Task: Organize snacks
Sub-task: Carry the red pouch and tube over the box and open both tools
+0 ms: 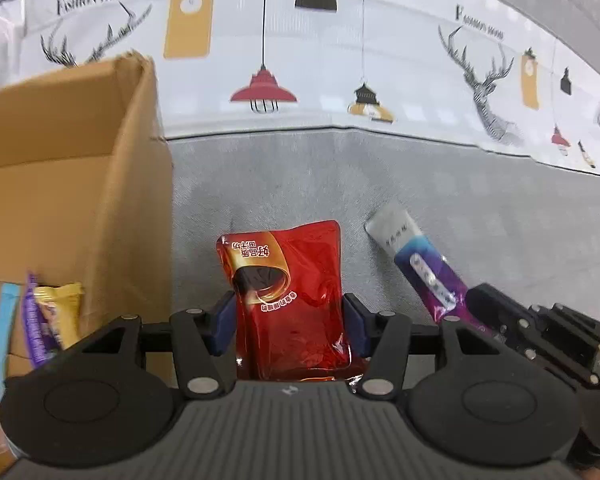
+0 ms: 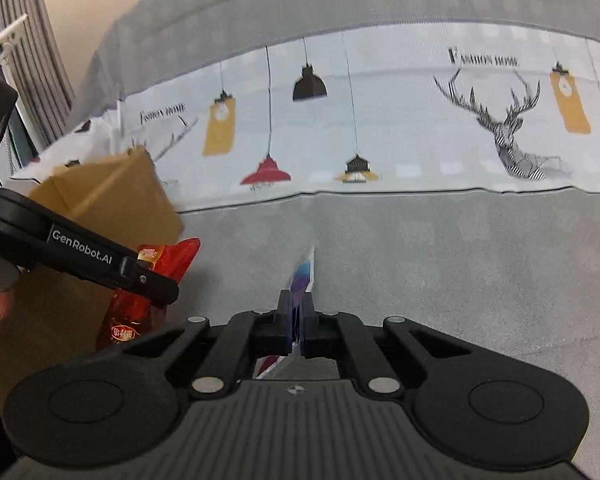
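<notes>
Over grey bedding [image 1: 300,176], left hand-held gripper [image 1: 290,322] clamps red pouch [image 1: 288,280]; right hand-held gripper [image 2: 296,320] pinches purple sachet [image 2: 304,272].

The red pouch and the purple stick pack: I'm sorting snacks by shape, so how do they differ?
The red pouch is wide and flat, while the purple stick pack is narrow and long. The red pouch sits between the left gripper fingers held well apart; the stick pack is pinched edge-on by the right gripper, nearly shut. Both are glossy sealed packets held above the grey cloth.
</notes>
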`<control>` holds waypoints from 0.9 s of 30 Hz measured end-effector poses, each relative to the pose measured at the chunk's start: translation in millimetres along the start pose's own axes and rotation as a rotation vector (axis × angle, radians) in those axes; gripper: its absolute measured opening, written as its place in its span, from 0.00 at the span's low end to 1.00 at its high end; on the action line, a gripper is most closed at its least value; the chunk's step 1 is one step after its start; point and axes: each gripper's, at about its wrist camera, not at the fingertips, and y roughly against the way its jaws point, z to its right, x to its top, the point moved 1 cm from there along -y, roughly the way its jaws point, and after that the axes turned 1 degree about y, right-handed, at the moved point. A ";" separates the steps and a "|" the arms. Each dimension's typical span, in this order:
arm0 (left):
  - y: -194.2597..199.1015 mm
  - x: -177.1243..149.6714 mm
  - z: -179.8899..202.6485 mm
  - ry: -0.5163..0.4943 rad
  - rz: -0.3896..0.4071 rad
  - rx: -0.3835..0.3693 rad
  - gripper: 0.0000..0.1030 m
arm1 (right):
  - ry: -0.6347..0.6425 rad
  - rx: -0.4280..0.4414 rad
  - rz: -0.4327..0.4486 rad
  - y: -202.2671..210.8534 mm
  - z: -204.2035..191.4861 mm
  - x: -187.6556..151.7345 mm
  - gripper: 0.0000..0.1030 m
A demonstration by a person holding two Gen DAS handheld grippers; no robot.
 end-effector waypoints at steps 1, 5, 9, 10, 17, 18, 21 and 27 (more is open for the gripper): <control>5.0 -1.6 -0.2 -0.007 0.008 -0.001 0.59 | 0.007 -0.008 0.003 4.3 -4.0 -1.4 0.03; 20.0 -9.0 -3.1 0.001 0.014 -0.023 0.59 | 0.033 -0.030 -0.005 11.9 -13.9 -6.8 0.03; 38.3 -15.1 -4.9 0.004 0.033 -0.055 0.59 | 0.007 -0.037 0.050 36.4 -19.2 -4.0 0.03; 44.9 -15.8 -6.1 0.007 0.041 -0.066 0.59 | 0.020 -0.044 0.077 46.9 -24.8 -0.5 0.03; 119.9 -13.8 -32.6 0.019 0.166 -0.120 0.59 | 0.067 -0.007 0.204 95.1 -77.7 35.6 0.03; 133.8 -13.2 -41.2 0.026 0.191 -0.126 0.59 | 0.082 0.002 0.218 99.4 -88.8 41.2 0.03; 175.2 -12.7 -72.0 0.055 0.266 -0.135 0.59 | 0.132 0.033 0.253 110.3 -127.6 56.7 0.03; 251.8 -30.3 -143.7 0.098 0.425 -0.108 0.59 | 0.238 0.084 0.328 123.3 -219.0 82.1 0.03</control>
